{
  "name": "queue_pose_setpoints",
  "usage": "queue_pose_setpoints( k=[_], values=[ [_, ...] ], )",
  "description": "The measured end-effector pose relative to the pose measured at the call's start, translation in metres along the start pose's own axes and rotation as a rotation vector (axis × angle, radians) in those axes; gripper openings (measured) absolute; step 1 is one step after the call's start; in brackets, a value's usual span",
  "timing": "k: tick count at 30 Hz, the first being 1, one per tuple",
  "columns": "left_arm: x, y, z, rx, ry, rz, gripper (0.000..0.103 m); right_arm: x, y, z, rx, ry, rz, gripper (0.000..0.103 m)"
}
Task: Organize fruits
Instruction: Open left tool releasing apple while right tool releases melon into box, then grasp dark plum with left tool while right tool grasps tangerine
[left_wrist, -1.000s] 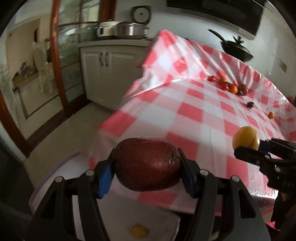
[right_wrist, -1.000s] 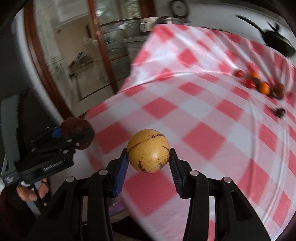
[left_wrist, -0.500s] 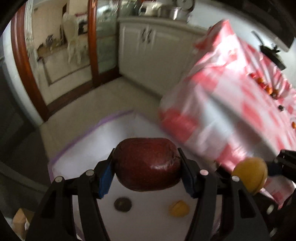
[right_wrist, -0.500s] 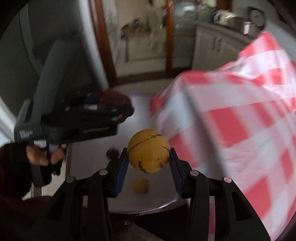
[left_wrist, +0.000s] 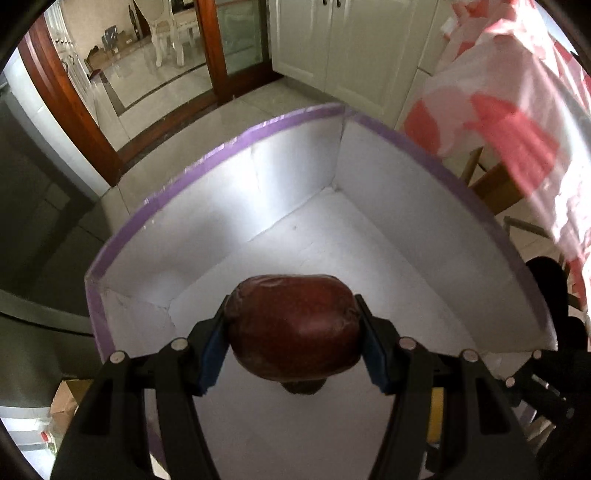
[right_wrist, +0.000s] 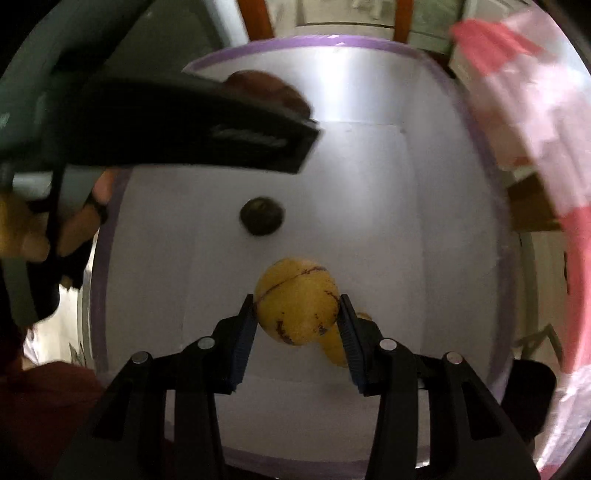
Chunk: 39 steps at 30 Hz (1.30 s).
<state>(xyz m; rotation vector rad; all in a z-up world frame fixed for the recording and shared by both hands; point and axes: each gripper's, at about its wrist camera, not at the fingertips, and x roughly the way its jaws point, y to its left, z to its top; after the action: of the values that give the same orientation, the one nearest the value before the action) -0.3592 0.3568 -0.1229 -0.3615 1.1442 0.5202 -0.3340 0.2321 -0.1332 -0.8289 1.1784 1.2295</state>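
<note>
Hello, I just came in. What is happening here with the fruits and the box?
A person holds tongs in each hand over a white box with a purple rim. The left tongs grip a dark red round fruit; the right tongs grip a yellow speckled round fruit. Neither is released yet. On the box floor already lie a small dark fruit and another yellow fruit.

Red fruit (left_wrist: 293, 326): dark red, rounded, slightly wrinkled, clamped between the left gripper's (left_wrist: 293, 339) blue pads above the box floor.
Yellow fruit (right_wrist: 297, 304): round, brown-flecked with a thin dark line, held by the right gripper (right_wrist: 297, 328).
Dark fruit (right_wrist: 261, 215): small, lying on the floor of the box.
Box (left_wrist: 236, 142): white inside, purple rim, open top.
</note>
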Motion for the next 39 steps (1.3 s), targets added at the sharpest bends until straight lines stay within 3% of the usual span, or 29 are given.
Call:
queue_pose_setpoints(
  k=[9, 12, 15, 23, 26, 29, 34, 36, 39],
  values=[
    [0.003, -0.002, 0.000, -0.003, 0.017, 0.020, 0.064, -0.001, 0.000, -0.005, -0.005, 0.014, 0.004, 0.045],
    [0.000, -0.005, 0.008, 0.004, -0.009, 0.042, 0.064, -0.009, 0.000, -0.005, -0.002, -0.001, -0.001, 0.046],
    [-0.007, -0.007, 0.012, 0.006, -0.033, 0.059, 0.073, -0.009, -0.001, -0.002, 0.008, -0.019, 0.000, 0.055],
    [-0.020, -0.018, 0.018, 0.038, -0.039, 0.113, 0.093, -0.034, -0.006, -0.001, 0.020, -0.083, 0.016, 0.067],
    [-0.030, -0.022, 0.024, 0.038, -0.058, 0.164, 0.095, -0.058, -0.009, -0.002, 0.028, -0.144, 0.045, 0.082],
    [-0.047, -0.032, 0.035, 0.041, -0.103, 0.205, 0.095, -0.091, -0.015, -0.009, 0.039, -0.228, 0.049, 0.084],
    [-0.104, -0.077, 0.064, 0.095, -0.274, 0.235, 0.101, -0.155, -0.033, -0.033, 0.091, -0.389, -0.006, 0.087],
    [-0.129, -0.110, 0.075, 0.150, -0.357, 0.195, 0.102, -0.190, -0.049, -0.052, 0.141, -0.478, -0.058, 0.087],
    [-0.156, -0.162, 0.090, 0.226, -0.427, 0.057, 0.102, -0.240, -0.073, -0.080, 0.232, -0.602, -0.137, 0.087]
  ],
)
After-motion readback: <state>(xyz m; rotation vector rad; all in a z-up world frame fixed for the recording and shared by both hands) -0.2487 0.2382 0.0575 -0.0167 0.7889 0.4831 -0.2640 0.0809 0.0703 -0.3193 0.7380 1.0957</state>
